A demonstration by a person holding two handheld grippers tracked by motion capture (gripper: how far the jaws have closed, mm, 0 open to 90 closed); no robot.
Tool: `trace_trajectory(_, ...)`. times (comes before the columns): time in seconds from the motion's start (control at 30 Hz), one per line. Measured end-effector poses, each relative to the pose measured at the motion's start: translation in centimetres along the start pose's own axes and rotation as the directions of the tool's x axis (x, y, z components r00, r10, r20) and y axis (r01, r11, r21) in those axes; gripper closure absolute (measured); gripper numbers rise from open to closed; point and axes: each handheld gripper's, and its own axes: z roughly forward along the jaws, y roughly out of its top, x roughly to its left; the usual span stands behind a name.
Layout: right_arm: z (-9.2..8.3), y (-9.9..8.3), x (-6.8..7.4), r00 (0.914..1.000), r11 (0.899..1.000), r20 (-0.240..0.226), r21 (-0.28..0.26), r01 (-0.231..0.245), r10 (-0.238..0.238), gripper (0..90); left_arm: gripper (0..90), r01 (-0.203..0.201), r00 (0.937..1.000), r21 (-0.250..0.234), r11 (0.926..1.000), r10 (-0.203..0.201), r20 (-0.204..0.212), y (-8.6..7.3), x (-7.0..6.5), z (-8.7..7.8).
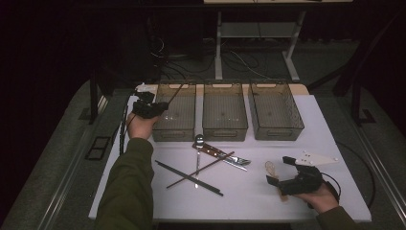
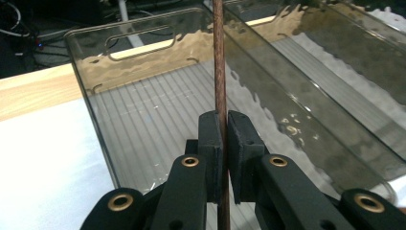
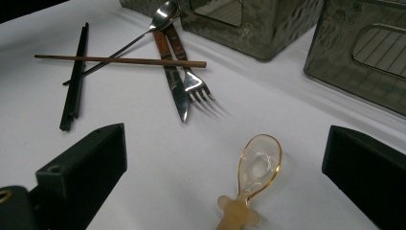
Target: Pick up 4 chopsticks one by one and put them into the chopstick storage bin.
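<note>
Your left gripper (image 2: 224, 143) is clamped on a brown wooden chopstick (image 2: 219, 62), which runs straight up between the two black pads and on past them. In the high view the same stick slants up and away from that gripper (image 1: 152, 108), out over the leftmost bin (image 1: 176, 132). You hold it at that bin's near left corner, above the rim.

Your right gripper (image 1: 282, 171) rests low on the white table (image 1: 249, 196), jaws spread wide with nothing between the pads. A clear amber spoon (image 3: 256, 167) lies on the table in the gap between them, touching neither.

Three smoky transparent bins stand side by side at the far edge; the leftmost, the middle bin (image 1: 225, 132) and the right bin (image 1: 275, 134) each show a bare ribbed floor.
</note>
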Motion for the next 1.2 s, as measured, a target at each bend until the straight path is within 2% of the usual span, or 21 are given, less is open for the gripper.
trace_trajectory(0.27,0.0,0.0,0.0,1.0000,1.000,-0.005,0.002,0.001,-0.001,1.2,84.8,0.032,0.9994,0.016,0.9993,-0.032,-0.016,-0.2,0.7,0.9)
trace_trajectory(0.43,0.0,0.0,0.0,1.0000,1.000,-0.004,0.002,0.001,-0.001,1.3,84.8,0.033,0.9991,0.033,0.9989,-0.032,-0.026,-0.4,0.9,1.3)
trace_trajectory(0.83,0.0,0.0,0.1,1.0000,1.000,-0.007,0.002,0.001,0.000,1.3,84.0,0.037,0.9990,0.036,0.9987,-0.036,-0.028,-0.6,0.5,2.6)
trace_trajectory(0.87,0.0,0.0,0.1,1.0000,1.000,-0.007,0.002,0.001,-0.001,1.3,82.8,0.032,0.9989,0.041,0.9987,-0.030,-0.036,-0.6,0.5,2.7)
trace_trajectory(0.93,0.0,0.0,0.1,1.0000,1.000,-0.008,0.001,0.002,-0.002,1.3,73.9,0.023,0.9989,0.046,0.9987,-0.021,-0.043,-0.6,0.3,2.8)
trace_trajectory(1.03,0.0,0.0,0.1,1.0000,1.000,-0.006,-0.001,0.002,-0.002,1.3,65.9,0.019,0.9988,0.044,0.9989,-0.017,-0.046,-0.5,0.2,2.7)
trace_trajectory(1.1,0.0,0.0,0.1,1.0000,1.000,-0.006,-0.003,0.003,-0.003,1.3,62.0,0.011,0.9991,0.042,0.9991,-0.009,-0.041,-0.5,0.0,2.6)
trace_trajectory(1.13,0.0,0.0,0.1,1.0000,1.000,-0.006,-0.004,0.003,-0.003,1.3,59.5,0.004,0.9997,0.041,0.9992,-0.003,-0.023,-0.4,-0.1,2.4)
trace_trajectory(1.2,0.0,0.0,0.1,1.0000,1.000,-0.006,-0.002,0.003,-0.003,1.3,54.2,-0.011,0.9999,0.042,0.9991,0.012,-0.012,-0.4,-0.3,2.2)
